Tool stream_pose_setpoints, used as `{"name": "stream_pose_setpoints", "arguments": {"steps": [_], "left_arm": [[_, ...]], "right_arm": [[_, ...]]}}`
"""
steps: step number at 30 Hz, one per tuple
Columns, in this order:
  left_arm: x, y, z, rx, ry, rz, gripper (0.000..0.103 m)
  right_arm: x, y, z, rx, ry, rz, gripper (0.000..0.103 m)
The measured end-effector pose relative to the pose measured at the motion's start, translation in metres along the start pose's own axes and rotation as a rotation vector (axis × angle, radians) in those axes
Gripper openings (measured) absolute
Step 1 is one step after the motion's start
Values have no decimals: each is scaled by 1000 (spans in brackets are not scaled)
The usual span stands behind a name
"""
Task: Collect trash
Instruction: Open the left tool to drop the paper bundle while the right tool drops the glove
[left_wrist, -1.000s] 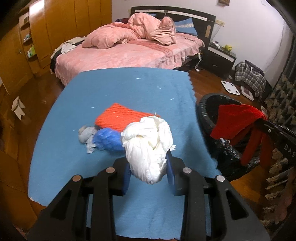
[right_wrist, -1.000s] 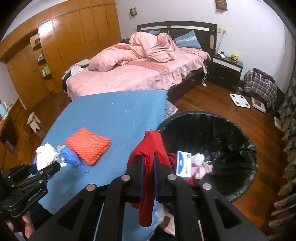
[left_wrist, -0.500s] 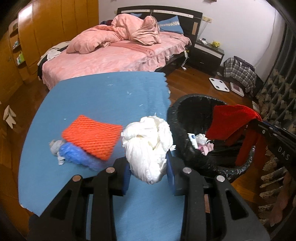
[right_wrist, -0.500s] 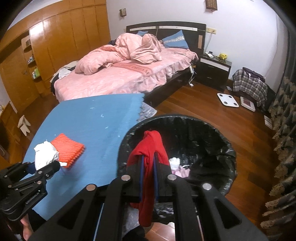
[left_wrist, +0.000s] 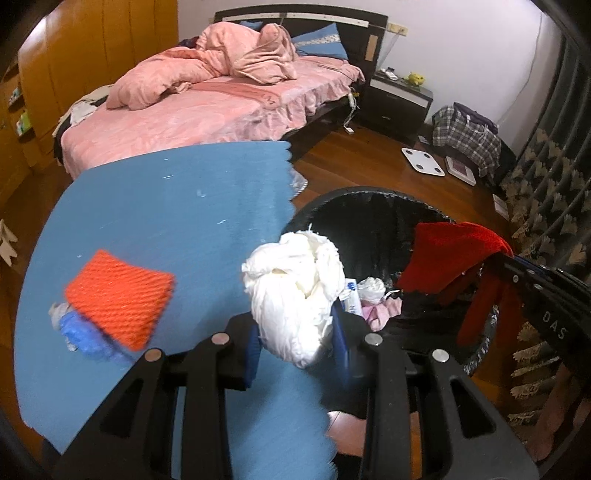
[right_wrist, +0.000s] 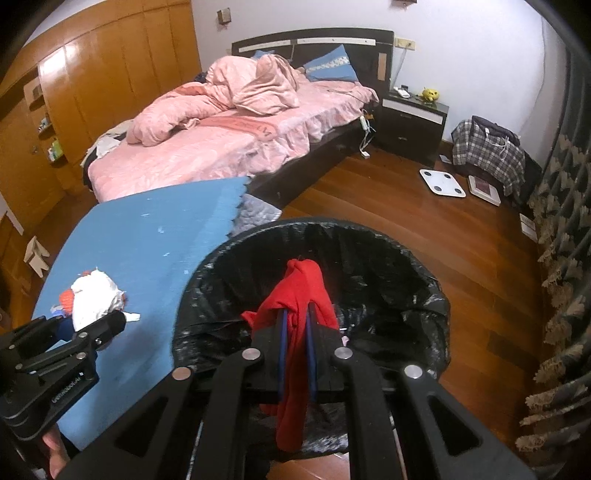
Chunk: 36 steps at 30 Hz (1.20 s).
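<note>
Crinkled glossy black plastic bin liner (right_wrist: 388, 266); matt blue felt-like table cover (left_wrist: 155, 221); coarse orange knitted pad (left_wrist: 118, 295); crumpled white wad (left_wrist: 295, 291), perhaps paper.

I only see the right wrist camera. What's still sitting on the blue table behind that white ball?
Observer: An orange knitted pad lies flat on the blue table.
Operator: Anything else beside it?
Observer: A blue crumpled wad pokes out from under the pad's near corner, with a small grey scrap next to it.
Operator: What's already in the bin?
Observer: Inside the black-lined bin are a white crumpled lump, something pink and a small blue-and-white packet.
</note>
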<state>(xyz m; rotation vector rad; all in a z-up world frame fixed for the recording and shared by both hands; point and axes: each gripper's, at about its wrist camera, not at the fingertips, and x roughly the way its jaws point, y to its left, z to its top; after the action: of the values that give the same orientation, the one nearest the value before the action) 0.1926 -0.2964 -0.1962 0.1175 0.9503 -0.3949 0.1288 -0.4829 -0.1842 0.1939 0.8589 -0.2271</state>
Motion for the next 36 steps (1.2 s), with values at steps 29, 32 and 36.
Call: {"name": "stream_pose_setpoints", "arguments": {"steps": [29, 32, 36], "left_arm": [[90, -30, -1, 100, 76, -44, 63], [76, -11, -6, 84, 64, -32, 63], [54, 19, -16, 63, 49, -11, 63]], "right_arm": [[86, -61, -27, 71, 168, -32, 25], [72, -52, -31, 76, 147, -27, 25], [48, -26, -37, 50, 111, -13, 27]]}}
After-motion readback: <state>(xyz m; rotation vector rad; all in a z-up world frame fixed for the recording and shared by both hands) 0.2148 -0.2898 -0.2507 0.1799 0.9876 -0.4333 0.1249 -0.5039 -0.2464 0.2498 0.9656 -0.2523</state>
